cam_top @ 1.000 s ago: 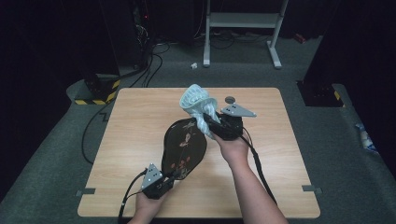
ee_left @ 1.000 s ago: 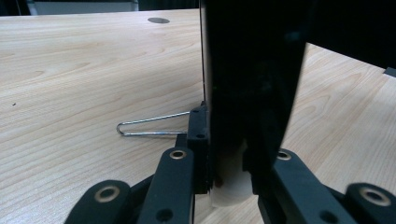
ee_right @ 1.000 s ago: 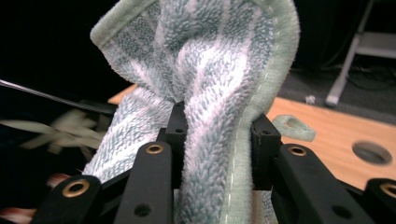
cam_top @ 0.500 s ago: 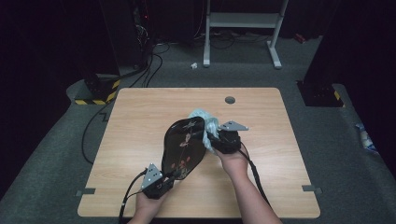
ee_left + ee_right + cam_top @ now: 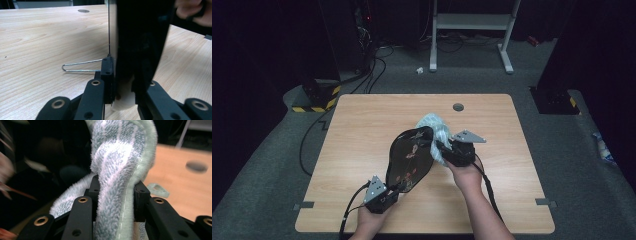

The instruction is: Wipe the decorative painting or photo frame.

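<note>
You're gripping the black oval lacquered tray on edge w/ the left hand-held gripper, jaws clamped on its rim near the surface's front edge. The right hand-held gripper, pinching the pale green striped terry cloth, has dropped from the far edge against the tray, so wiping's probably underway.

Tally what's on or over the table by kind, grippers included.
Grippers: 2, left gripper and right gripper
Black dish: 1
Pale green cloth: 1
Wire clip: 1
Total: 5
</note>
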Tool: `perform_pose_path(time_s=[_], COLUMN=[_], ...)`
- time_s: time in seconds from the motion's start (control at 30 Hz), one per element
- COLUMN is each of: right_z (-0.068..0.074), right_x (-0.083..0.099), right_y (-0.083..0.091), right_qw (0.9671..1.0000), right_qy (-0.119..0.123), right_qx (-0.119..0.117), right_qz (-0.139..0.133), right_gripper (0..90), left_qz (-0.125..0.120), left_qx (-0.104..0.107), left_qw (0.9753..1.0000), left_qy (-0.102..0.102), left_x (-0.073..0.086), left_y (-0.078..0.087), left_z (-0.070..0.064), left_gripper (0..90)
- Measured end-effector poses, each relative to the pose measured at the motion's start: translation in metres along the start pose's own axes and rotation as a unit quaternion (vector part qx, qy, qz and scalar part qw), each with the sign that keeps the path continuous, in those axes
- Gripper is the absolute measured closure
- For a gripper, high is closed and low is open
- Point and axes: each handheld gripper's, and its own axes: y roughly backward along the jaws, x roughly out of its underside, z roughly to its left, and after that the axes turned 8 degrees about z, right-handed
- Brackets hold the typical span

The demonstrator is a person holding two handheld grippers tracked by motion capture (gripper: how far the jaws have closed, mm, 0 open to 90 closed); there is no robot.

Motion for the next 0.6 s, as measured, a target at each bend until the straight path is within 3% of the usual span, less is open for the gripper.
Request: perform_pose_path(time_s=[0.17, 0.27, 0.47, 0.6], right_z=[0.009, 0.023, 0.044, 0.048], right_x=[-0.022, -0.039, -0.05, -0.051], right_y=[0.02, 0.033, 0.044, 0.045], right_qw=[0.9993, 0.9975, 0.9941, 0.9931], right_qy=[0.017, 0.041, 0.069, 0.084], right_qx=[-0.003, -0.007, -0.027, -0.019], right_qz=[-0.034, -0.058, -0.079, -0.079], right_gripper=[67.6, 67.6, 67.6, 67.5], left_qz=[-0.001, -0.001, -0.001, -0.001], left_qx=[0.0, 0.0, 0.0, 0.0], left_qw=[1.0, 1.0, 1.0, 1.0], left_qy=[0.007, 0.008, 0.01, 0.01], left_x=[0.0, 0.0, 0.0, 0.0], left_y=[0.0, 0.0, 0.0, -0.001], left_z=[0.001, 0.001, 0.001, 0.001], left_gripper=[79.7, 79.5, 79.5, 79.5])
